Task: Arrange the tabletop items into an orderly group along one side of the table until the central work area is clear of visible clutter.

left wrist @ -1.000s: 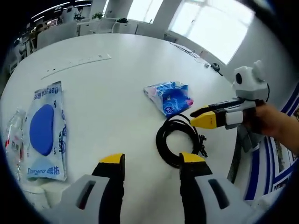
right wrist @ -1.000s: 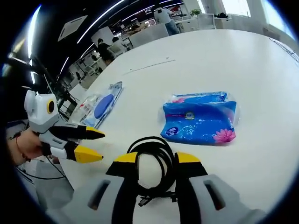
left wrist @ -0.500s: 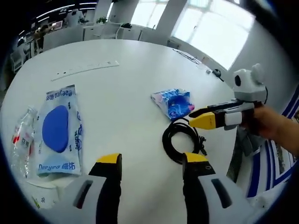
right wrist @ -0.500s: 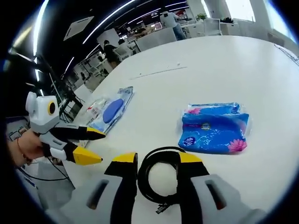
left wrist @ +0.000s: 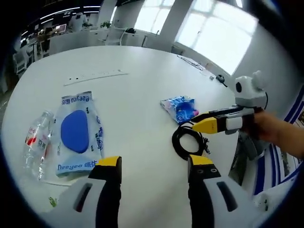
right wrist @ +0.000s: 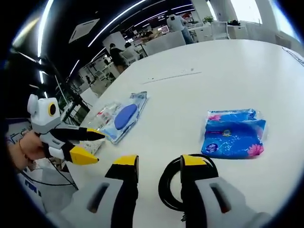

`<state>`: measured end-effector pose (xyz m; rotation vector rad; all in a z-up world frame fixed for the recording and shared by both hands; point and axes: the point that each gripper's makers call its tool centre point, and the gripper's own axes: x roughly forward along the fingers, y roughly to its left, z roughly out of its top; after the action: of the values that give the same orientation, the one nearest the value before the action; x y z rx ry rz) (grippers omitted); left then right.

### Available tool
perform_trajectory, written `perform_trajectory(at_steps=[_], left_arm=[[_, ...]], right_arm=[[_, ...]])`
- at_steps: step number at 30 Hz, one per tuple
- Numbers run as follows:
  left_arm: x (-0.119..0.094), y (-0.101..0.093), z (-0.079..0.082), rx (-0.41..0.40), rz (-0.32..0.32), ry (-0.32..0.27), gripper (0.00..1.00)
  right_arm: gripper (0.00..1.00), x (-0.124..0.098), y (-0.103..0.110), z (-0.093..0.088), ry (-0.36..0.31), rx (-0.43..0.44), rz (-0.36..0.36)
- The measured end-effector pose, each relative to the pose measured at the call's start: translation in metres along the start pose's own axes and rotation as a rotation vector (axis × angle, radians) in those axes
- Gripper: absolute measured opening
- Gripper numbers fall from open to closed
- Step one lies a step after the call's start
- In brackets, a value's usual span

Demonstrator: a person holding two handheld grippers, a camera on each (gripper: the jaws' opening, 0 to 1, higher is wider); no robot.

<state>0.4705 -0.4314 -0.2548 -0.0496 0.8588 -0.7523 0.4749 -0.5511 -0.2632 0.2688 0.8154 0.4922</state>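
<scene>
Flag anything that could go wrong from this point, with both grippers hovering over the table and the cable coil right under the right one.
1. The black cable coil lies loose by the right gripper; one jaw could catch a single loop and uncoil it, probably adding clutter.
2. The blue tissue pack sits right beside the coil, so dragging the cable may shove it.
3. The clear plastic bottle lies on its side near the table edge and might roll off if the left gripper nudges it.
</scene>
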Motion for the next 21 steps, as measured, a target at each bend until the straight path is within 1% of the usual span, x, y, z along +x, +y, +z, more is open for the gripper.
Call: perform_trajectory(at_steps=[6,11,15,21], left_arm=[[-0.02,0.013,0.004,0.013,0.0,-0.01,0.56],[-0.035,0.025,0.007,0.017,-0.002,-0.014,0.56],[-0.047,0.034,0.012,0.036,0.004,-0.02,0.56],[-0.061,0.049,0.017,0.069,0.007,-0.015,0.56]], right_arm=[[0.35,0.004,0.02,0.001,0.001,-0.017,0.023],[0.36,0.008,0.031,0.0,0.0,-0.022,0.035],[0.36,0.008,0.042,-0.002,-0.01,-0.001,0.048],[0.37,0.008,0.052,-0.006,-0.013,0.002,0.048]])
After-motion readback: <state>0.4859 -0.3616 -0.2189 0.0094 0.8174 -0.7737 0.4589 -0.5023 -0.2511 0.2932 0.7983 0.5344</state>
